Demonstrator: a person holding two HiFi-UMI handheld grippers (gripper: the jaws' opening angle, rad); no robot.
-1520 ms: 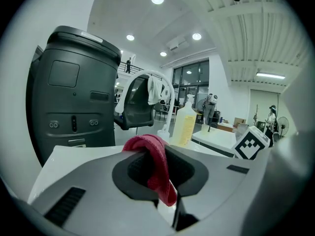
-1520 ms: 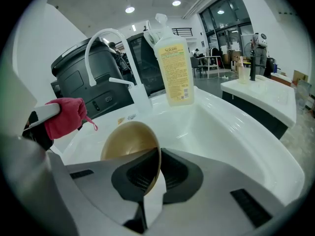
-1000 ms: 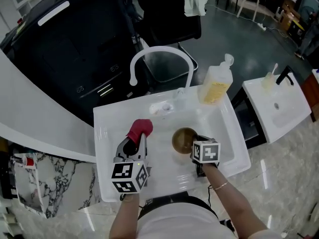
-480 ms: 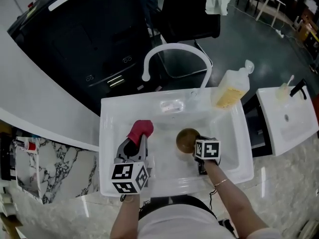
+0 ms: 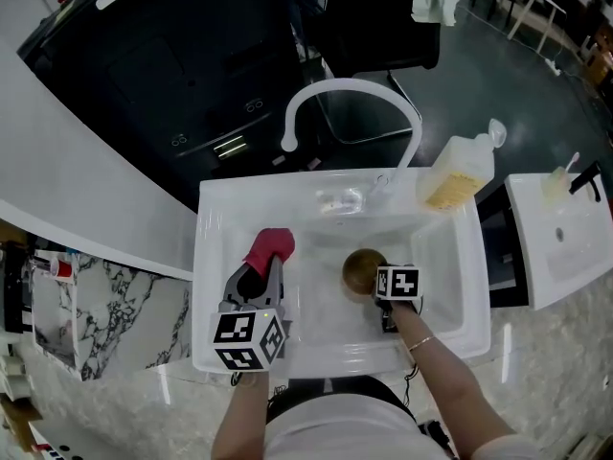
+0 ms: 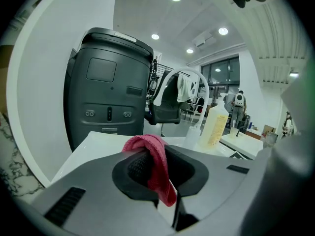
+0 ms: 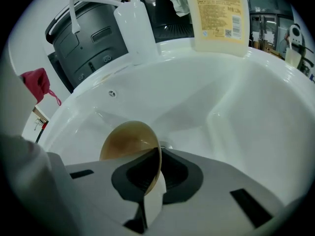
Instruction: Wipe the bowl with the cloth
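Pre-wipe | our left gripper (image 5: 261, 274) jaws gripped red cloth (image 5: 271, 247) | right gripper (image 5: 379, 291) jaws pinched brown bowl (image 5: 359, 268) rim | next, we judged: bring cloth into bowl.

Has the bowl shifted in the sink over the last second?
Yes. The bowl, clamped in the right gripper, has sunk a little lower into the sink, looking smaller against its rim. Sideways it sits about where it was.
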